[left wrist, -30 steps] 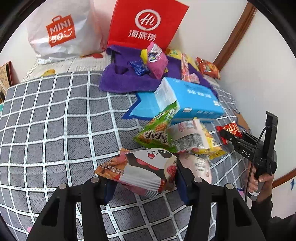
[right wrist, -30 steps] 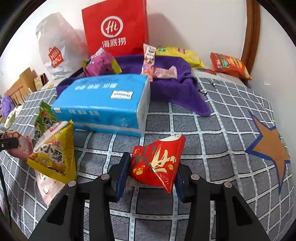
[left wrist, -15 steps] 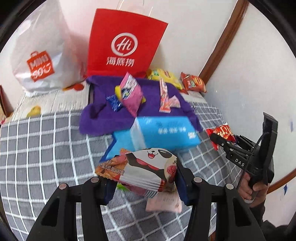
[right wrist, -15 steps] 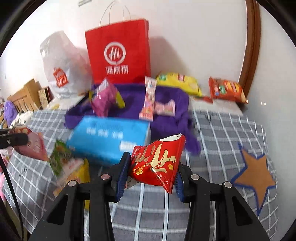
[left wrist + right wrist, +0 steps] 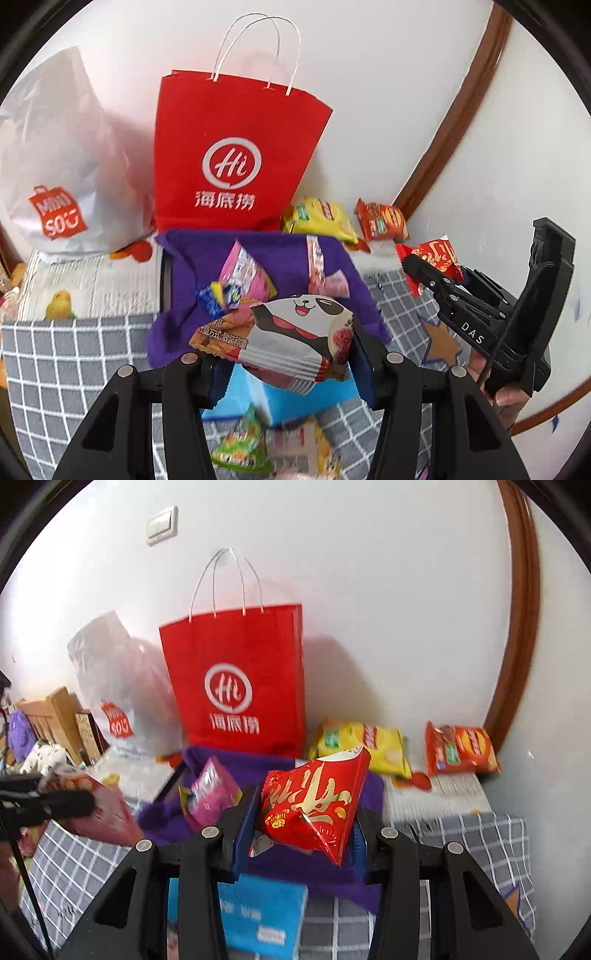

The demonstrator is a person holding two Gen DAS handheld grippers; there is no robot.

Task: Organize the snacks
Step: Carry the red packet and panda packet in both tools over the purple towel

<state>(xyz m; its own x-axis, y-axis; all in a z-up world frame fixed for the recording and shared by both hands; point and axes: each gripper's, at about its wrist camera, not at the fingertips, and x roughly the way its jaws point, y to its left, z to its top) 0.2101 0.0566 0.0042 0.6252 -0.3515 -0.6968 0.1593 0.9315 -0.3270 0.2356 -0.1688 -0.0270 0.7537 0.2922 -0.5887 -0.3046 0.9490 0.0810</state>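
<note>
Left tool (image 5: 284,363) angled downward, clamping panda snack pack (image 5: 288,339), right tool (image 5: 301,834) tilted down, gripping red snack packet (image 5: 314,801)

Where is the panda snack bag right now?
The panda snack bag is clamped in the left gripper, low in the middle of the left wrist view, in front of the purple cloth and red paper bag.

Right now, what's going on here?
A person is sorting snacks on a bed. The left gripper is clamped on a panda packet; the right gripper is clamped on a red packet. Both are held in the air over a purple cloth, in front of a red paper bag.
</note>
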